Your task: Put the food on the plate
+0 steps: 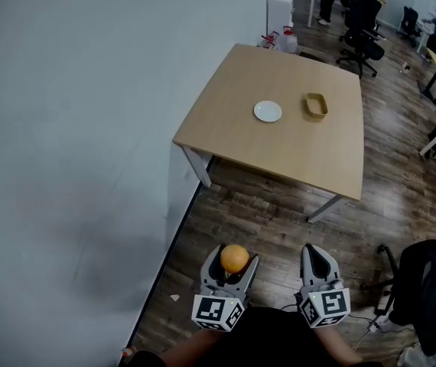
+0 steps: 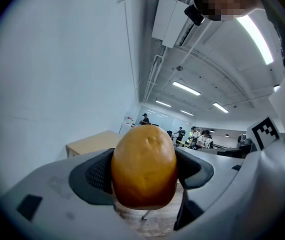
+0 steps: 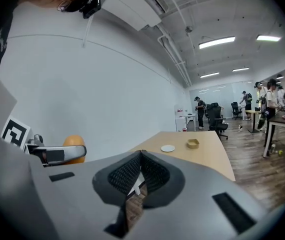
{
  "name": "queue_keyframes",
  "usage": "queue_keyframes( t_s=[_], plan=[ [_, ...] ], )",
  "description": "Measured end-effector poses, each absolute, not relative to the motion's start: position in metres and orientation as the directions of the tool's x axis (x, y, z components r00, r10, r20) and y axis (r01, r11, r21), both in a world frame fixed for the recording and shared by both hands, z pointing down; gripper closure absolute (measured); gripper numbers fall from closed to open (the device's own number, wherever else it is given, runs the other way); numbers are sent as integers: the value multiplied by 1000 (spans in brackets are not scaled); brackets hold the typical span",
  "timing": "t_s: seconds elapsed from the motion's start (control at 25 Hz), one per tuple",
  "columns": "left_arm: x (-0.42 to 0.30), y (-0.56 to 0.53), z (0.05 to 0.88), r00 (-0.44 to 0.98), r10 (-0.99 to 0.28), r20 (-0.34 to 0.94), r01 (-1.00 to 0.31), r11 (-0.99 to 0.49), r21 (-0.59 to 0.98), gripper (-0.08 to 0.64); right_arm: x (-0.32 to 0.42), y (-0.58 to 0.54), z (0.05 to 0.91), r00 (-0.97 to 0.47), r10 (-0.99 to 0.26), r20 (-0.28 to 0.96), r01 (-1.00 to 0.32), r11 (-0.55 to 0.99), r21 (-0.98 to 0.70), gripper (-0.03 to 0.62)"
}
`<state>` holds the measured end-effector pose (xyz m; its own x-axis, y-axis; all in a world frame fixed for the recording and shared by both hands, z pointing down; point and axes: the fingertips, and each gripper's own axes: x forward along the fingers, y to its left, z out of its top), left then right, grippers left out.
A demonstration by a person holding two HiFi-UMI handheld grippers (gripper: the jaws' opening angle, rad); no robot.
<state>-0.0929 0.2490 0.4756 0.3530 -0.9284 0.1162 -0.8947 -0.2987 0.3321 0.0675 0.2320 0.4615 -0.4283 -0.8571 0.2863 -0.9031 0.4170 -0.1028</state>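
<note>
My left gripper [image 1: 234,265] is shut on an orange, egg-shaped piece of food [image 1: 235,258], held low near my body above the wood floor. In the left gripper view the food [image 2: 144,166] fills the gap between the dark pads [image 2: 98,175]. My right gripper [image 1: 318,264] hangs beside it, shut and empty; its jaws meet at the tips in the right gripper view [image 3: 140,155]. A small white plate [image 1: 268,112] lies on the wooden table [image 1: 248,151] far ahead, also seen as the plate [image 3: 168,148] from the right gripper.
A tan shallow bowl [image 1: 315,105] sits right of the plate. A grey wall [image 1: 73,128] runs along the left. A black office chair [image 1: 421,281] stands at the right, more chairs [image 1: 362,29] and people behind the table. Wood floor [image 1: 264,212] lies between me and the table.
</note>
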Motion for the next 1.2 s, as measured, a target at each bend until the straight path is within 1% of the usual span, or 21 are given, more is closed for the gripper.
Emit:
queue_keyframes(
  t_s=[0.12,0.2,0.44,0.56,0.76,0.92,1.2],
  plan=[
    [-109,219,476,385,-916,114,-881,-328,342,227,41,207,454,-397,-874,279,-910,414,3,532],
    [-122,199,477,397,-911,110,-876,-340,344,227,22,193,451,-397,-878,267,-907,419,30,532],
    [-155,154,485,430,-895,122,-852,-357,382,227,-8,159,457,-376,-882,286,-918,397,17,532],
    [-162,139,486,443,-889,120,-848,-371,379,227,-7,145,461,-341,-893,293,-936,353,-13,532],
    [-167,124,487,466,-877,113,-837,-396,379,227,-8,128,459,-316,-900,298,-946,323,-28,532],
    [-169,113,486,474,-875,98,-816,-395,422,227,-1,114,455,-282,-918,279,-958,287,-23,532],
    [-170,89,486,468,-878,100,-826,-395,401,227,1,94,459,-279,-923,265,-960,266,-84,532]
  ],
)
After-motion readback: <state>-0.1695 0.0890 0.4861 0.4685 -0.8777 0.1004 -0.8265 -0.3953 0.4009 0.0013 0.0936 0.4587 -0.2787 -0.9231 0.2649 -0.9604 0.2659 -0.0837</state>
